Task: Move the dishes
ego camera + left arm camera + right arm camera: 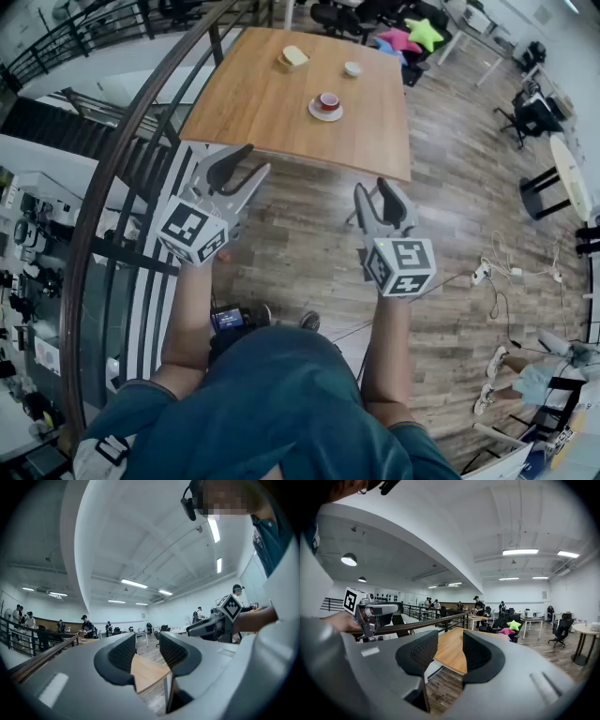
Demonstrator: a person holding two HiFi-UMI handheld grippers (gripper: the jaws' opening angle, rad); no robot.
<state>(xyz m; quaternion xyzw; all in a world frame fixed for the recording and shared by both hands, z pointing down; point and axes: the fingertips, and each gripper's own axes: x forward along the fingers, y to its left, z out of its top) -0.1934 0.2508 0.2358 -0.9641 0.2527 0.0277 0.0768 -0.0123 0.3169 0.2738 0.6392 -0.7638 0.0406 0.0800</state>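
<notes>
A wooden table (281,103) stands ahead of me on the plank floor. On it are a red cup on a white saucer (326,105), a small white bowl (352,68) and a pale yellow block on a plate (294,57). My left gripper (246,161) is held in the air short of the table's near edge, open and empty. My right gripper (380,192) hangs beside it, further from the table, also open with nothing between its fingers. In the left gripper view the table corner (147,674) shows between the jaws; in the right gripper view the tabletop (451,660) does.
A dark curved railing (122,159) runs along the left beside a stairwell. Star-shaped cushions (424,33) and office chairs sit beyond the table. A power strip and cables (492,272) lie on the floor at right, near a round table (567,173). Several people stand far off.
</notes>
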